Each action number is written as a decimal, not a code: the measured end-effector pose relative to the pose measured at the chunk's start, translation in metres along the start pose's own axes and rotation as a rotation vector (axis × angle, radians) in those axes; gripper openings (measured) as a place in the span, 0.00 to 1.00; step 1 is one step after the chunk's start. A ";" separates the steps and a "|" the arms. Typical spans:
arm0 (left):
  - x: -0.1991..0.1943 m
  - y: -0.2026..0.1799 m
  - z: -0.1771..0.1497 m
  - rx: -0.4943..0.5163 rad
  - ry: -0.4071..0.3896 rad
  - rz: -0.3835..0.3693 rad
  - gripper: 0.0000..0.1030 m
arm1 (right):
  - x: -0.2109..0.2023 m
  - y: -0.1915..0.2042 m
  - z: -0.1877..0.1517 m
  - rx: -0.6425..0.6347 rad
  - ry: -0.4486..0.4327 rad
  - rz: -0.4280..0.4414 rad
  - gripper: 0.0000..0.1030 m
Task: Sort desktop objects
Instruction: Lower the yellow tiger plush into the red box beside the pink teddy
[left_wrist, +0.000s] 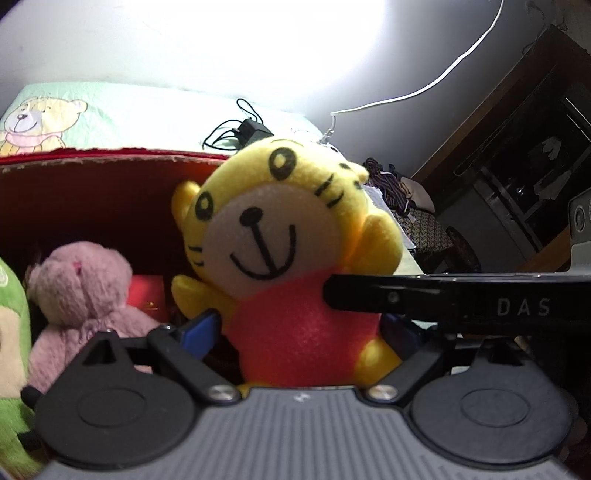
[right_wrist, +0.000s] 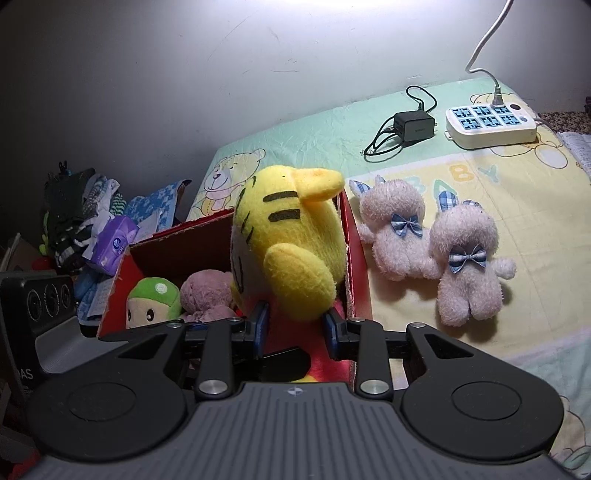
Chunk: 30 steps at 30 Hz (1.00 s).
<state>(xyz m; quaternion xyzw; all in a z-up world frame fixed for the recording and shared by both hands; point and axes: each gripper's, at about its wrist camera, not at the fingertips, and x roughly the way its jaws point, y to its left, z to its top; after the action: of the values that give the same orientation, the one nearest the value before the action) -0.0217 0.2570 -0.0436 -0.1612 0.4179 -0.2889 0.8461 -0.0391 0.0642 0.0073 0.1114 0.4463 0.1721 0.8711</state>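
Observation:
A yellow tiger plush (left_wrist: 280, 236) with a red belly is held upright over a red cardboard box (left_wrist: 92, 192). My left gripper (left_wrist: 299, 328) is shut on its red body. My right gripper (right_wrist: 295, 325) grips the same tiger (right_wrist: 288, 236) from its side, its blue pads pressed on the lower body. A black finger of the right gripper (left_wrist: 424, 295) crosses the left wrist view. Inside the box (right_wrist: 354, 258) lie a pink bear (left_wrist: 81, 291) and a green-capped plush (right_wrist: 153, 299). Two white bunnies with blue bows (right_wrist: 436, 251) lie on the blanket to the right of the box.
A white power strip (right_wrist: 491, 122) and a black charger (right_wrist: 413, 125) with its cable lie at the back of the blanket. A pile of clothes and a purple tissue pack (right_wrist: 112, 245) sit left of the box. Dark furniture (left_wrist: 517, 166) stands at the right.

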 end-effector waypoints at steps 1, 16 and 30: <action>0.001 0.001 0.001 0.001 0.003 0.004 0.90 | 0.003 0.002 0.000 -0.006 0.006 -0.009 0.32; 0.008 0.016 0.005 -0.009 0.027 -0.006 0.91 | 0.025 -0.002 0.001 0.011 0.014 -0.043 0.32; 0.008 0.014 0.007 0.000 0.025 0.024 0.93 | 0.007 -0.011 0.000 0.039 -0.073 0.026 0.37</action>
<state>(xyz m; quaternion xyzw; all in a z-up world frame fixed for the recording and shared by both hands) -0.0072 0.2631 -0.0511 -0.1525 0.4302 -0.2807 0.8443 -0.0331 0.0568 -0.0011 0.1403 0.4160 0.1703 0.8822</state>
